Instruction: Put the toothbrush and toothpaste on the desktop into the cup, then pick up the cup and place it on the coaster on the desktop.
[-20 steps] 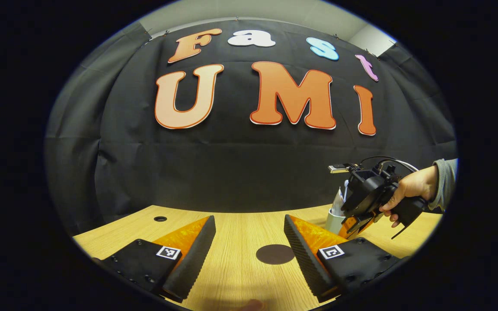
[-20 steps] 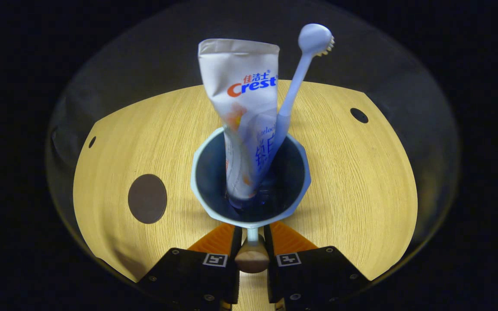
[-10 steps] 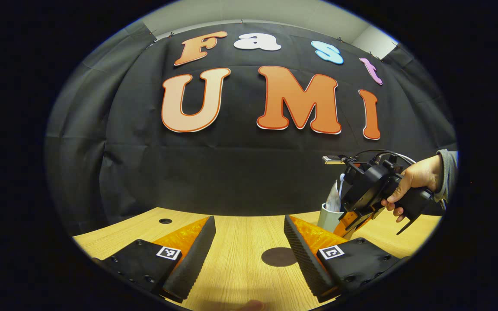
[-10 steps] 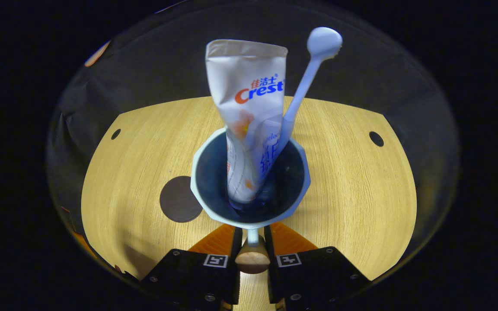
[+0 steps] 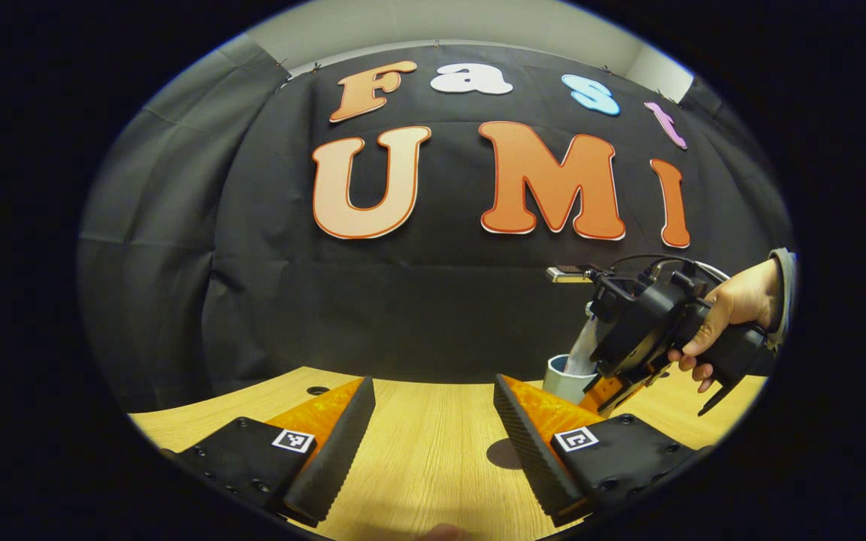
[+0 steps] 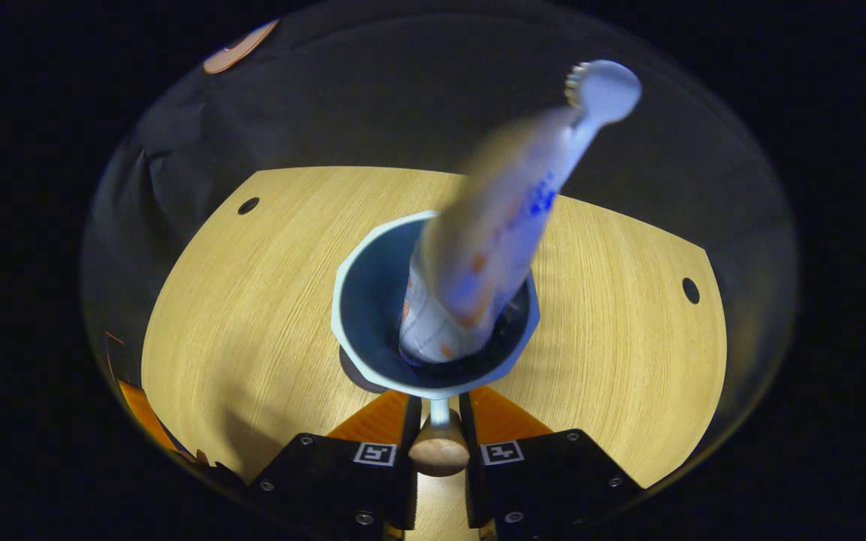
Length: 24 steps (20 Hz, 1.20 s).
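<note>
Right gripper view: your right tool (image 6: 438, 421) stays clamped on the cup (image 6: 373, 330) handle; the coaster (image 6: 354, 372) has slid beneath it, toothpaste (image 6: 478, 263) swinging. Left tool (image 5: 433, 428) gapes, holding nothing.

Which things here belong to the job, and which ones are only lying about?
Belonging to the job:
- cup, held by its handle in the right gripper
- toothpaste and toothbrush, both in the cup
- coaster, partly hidden

Only lying about:
- left gripper, open, holding nothing
- hole in the desktop
</note>
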Each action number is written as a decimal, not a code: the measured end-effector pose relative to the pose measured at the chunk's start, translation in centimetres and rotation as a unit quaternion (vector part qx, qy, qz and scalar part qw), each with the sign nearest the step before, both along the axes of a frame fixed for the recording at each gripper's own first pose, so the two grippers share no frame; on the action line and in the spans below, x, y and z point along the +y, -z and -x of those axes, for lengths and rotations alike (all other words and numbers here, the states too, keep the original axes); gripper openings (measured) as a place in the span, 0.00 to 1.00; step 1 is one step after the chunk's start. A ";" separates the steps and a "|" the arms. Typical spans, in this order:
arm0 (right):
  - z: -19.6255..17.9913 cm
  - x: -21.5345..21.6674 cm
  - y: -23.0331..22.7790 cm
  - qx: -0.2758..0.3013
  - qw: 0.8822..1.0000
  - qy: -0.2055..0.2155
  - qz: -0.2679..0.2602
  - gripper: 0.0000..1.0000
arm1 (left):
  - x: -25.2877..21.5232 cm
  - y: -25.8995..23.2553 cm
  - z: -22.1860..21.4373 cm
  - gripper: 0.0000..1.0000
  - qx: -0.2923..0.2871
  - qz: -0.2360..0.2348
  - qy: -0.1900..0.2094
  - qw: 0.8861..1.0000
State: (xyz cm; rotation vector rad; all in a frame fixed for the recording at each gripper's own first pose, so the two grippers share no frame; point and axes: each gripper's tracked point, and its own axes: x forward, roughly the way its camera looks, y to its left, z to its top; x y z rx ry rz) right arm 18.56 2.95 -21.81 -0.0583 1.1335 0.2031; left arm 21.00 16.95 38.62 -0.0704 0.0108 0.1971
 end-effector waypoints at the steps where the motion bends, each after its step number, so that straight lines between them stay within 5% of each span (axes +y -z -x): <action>1: 0.0 0.0 0.0 0.003 1.000 -0.004 -0.003 0.26 | 0.1 -0.1 0.0 1.00 -0.002 0.001 -0.004 1.000; 15: 1.1 0.2 1.6 0.038 0.997 -0.063 0.002 0.27 | -0.2 -0.3 0.1 0.99 0.013 0.001 -0.012 1.000; 24: 1.8 0.2 1.6 0.045 0.997 -0.059 -0.016 0.33 | -0.3 0.0 0.1 0.99 0.022 0.001 -0.010 1.000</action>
